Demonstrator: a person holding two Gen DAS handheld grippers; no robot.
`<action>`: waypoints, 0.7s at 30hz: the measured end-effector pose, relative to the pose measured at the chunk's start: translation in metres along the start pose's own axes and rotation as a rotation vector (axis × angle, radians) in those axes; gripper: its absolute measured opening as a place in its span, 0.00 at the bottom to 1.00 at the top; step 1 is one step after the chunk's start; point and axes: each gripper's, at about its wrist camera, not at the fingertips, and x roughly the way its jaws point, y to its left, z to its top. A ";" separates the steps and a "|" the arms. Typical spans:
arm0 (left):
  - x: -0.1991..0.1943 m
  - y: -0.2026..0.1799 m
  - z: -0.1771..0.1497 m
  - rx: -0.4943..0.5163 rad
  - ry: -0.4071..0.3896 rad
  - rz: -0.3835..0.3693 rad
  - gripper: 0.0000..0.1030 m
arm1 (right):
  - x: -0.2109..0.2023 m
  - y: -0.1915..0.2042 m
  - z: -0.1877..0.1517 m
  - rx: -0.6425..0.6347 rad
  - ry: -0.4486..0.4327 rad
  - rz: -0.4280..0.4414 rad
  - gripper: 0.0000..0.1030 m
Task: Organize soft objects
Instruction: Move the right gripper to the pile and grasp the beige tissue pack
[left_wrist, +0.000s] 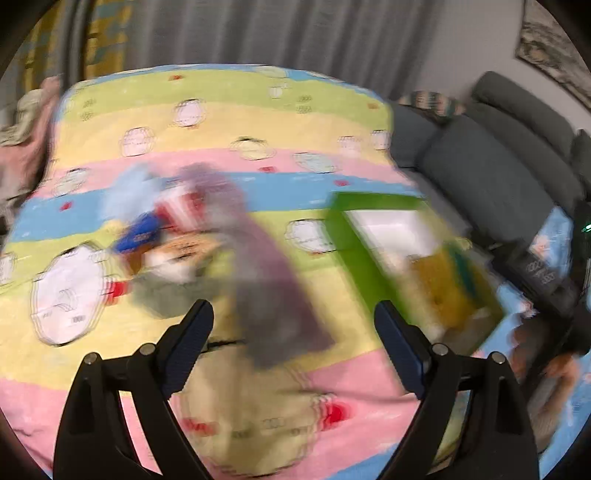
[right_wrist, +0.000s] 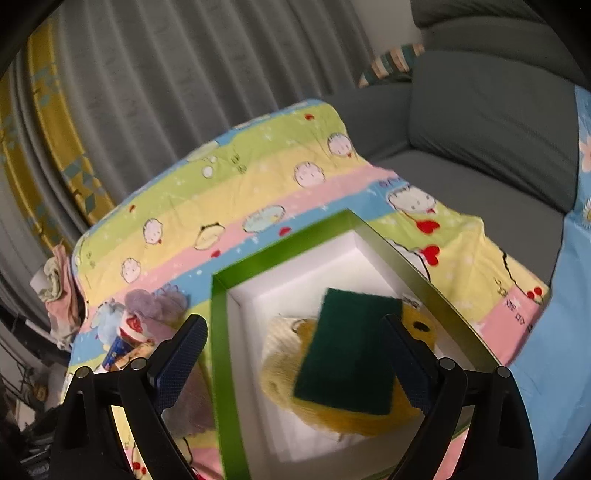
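Note:
My right gripper (right_wrist: 293, 325) stands open over a green-walled box (right_wrist: 221, 332) with a white inside. In the box a dark green scouring sponge (right_wrist: 347, 350) lies on yellow and cream soft items (right_wrist: 284, 373); the pads do not press on it. In the blurred left wrist view my left gripper (left_wrist: 291, 310) is open above the striped cartoon blanket (left_wrist: 221, 110). Ahead of it lies a pile of soft items: a purple cloth (left_wrist: 266, 266), a light blue piece (left_wrist: 125, 195), a red-and-white striped item (left_wrist: 181, 206) and a plush (left_wrist: 177, 254). The box (left_wrist: 354, 258) is to the right.
A grey sofa (right_wrist: 491, 122) stands behind and to the right of the blanket-covered surface. Grey curtains (right_wrist: 184, 92) hang at the back. Crumpled clothes (right_wrist: 59, 295) sit off the blanket's left edge. A light blue flowered cloth (right_wrist: 554, 350) lies to the right of the box.

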 end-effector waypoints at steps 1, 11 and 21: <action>-0.004 0.018 -0.006 -0.001 -0.002 0.036 0.86 | -0.001 0.004 -0.001 -0.014 -0.005 -0.001 0.91; -0.016 0.158 -0.062 -0.240 0.052 0.224 0.86 | -0.002 0.052 -0.015 -0.122 -0.017 0.033 0.92; -0.031 0.208 -0.077 -0.405 0.033 0.276 0.86 | 0.004 0.099 -0.037 -0.170 0.036 0.165 0.92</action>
